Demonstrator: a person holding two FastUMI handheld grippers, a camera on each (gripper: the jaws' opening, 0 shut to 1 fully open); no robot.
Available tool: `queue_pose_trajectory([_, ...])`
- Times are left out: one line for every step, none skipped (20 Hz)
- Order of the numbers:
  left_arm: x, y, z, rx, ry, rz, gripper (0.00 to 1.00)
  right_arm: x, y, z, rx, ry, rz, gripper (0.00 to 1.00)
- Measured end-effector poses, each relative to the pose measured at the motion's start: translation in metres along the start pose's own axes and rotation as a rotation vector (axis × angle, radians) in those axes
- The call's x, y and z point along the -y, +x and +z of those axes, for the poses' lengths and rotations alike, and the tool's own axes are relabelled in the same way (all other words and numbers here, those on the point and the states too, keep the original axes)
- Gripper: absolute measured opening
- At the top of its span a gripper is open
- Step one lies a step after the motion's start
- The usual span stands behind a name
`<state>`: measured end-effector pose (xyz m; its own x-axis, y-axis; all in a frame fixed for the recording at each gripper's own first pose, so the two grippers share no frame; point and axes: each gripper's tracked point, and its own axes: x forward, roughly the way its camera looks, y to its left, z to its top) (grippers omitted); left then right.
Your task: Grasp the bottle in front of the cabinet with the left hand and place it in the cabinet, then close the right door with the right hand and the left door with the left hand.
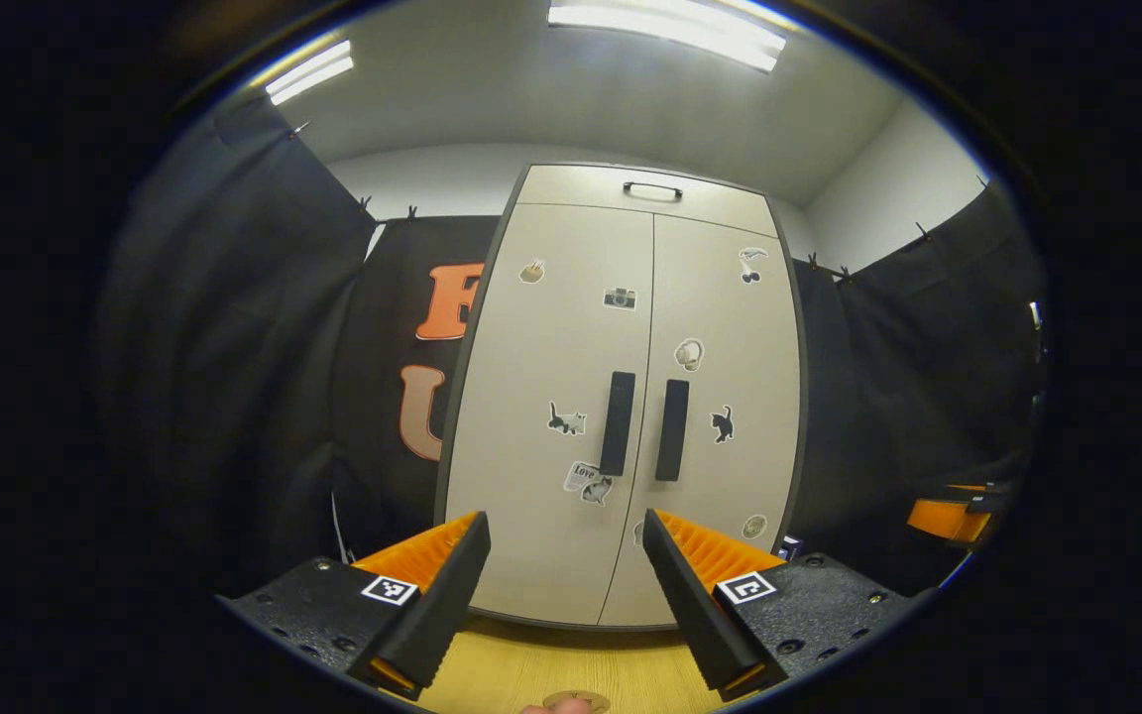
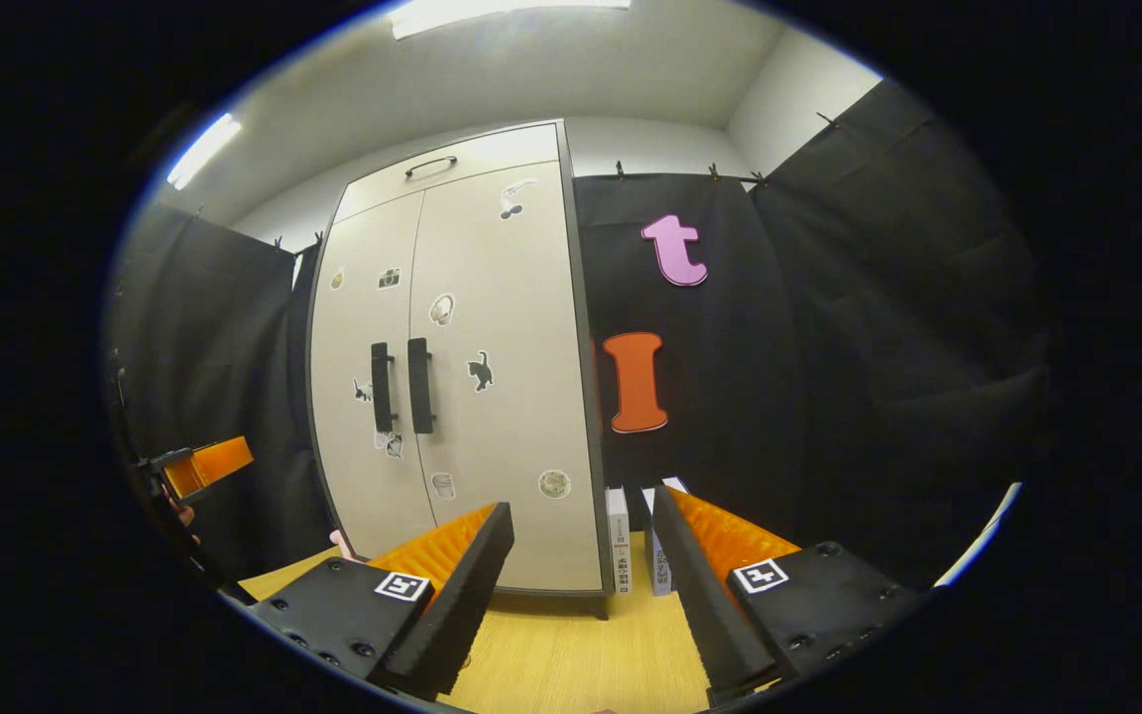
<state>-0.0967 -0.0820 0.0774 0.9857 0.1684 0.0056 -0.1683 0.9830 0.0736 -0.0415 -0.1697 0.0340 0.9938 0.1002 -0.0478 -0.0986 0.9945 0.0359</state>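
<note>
The cabinet [image 1: 621, 397] is seen at the centre of the left gripper view, both doors shut and handles side by side; the left gripper [image 1: 566, 605] is held wide open at the bottom, nothing between its fingers; a bottle cap [image 1: 574, 702] (barely visible) sits at the bottom edge on the wooden table [image 1: 551, 659]; the right gripper [image 2: 581, 595] is likewise spread open and empty, the cabinet lying left of centre in its view, books [image 2: 619, 540] beside it.
</note>
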Motion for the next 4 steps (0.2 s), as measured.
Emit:
queue_pose_trajectory([0.0009,-0.0025,0.0032,0.013,0.007,0.010,0.95,-0.0017,-0.0009,-0.0019,-0.003,0.001,0.007,0.95])
queue_pose_trajectory([0.0025,-0.0045,0.0051,0.025,0.006,0.015,0.94,-0.0021,-0.0025,-0.0037,-0.007,0.004,0.014,0.87])
queue_pose_trajectory([0.0054,-0.0064,0.0064,0.033,0.000,0.014,0.95,-0.0036,-0.0021,-0.0054,-0.013,0.007,0.022,0.87])
queue_pose_trajectory([0.0086,-0.0069,0.0058,0.033,-0.004,0.010,0.95,-0.0040,-0.0031,-0.0068,-0.018,0.007,0.028,0.87])
